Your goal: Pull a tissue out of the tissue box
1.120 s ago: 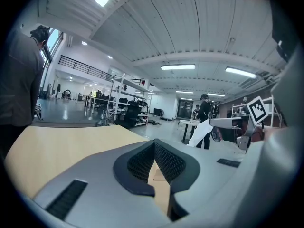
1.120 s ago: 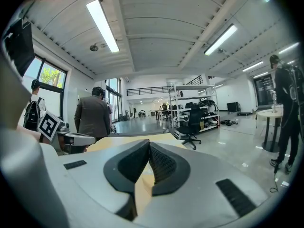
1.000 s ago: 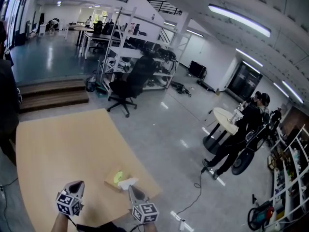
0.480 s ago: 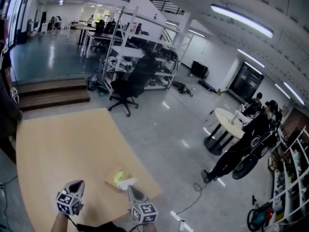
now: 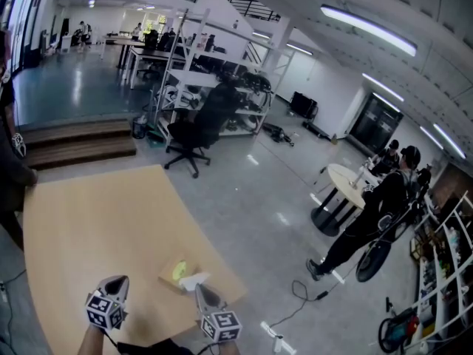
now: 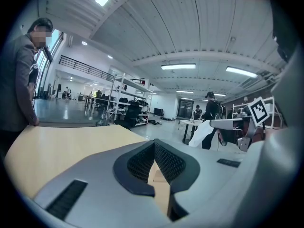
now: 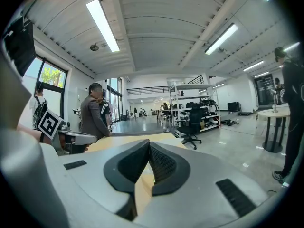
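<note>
both jaws together and empty; tissue box [image 5: 174,274] just ahead of right gripper [image 5: 201,289], tissue tuft [image 5: 194,278] by its tips, left gripper [image 5: 118,280] well aside; likely risk: the unbraced box lifts or slides off the desk [image 5: 96,213] edge.

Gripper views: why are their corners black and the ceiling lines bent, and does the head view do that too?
Left gripper view: a wide-angle lens bows the ceiling and blacks out the corners. Right gripper view: same bowing, with a bright ceiling light. Head view: milder bending; the glossy floor mirrors light.
</note>
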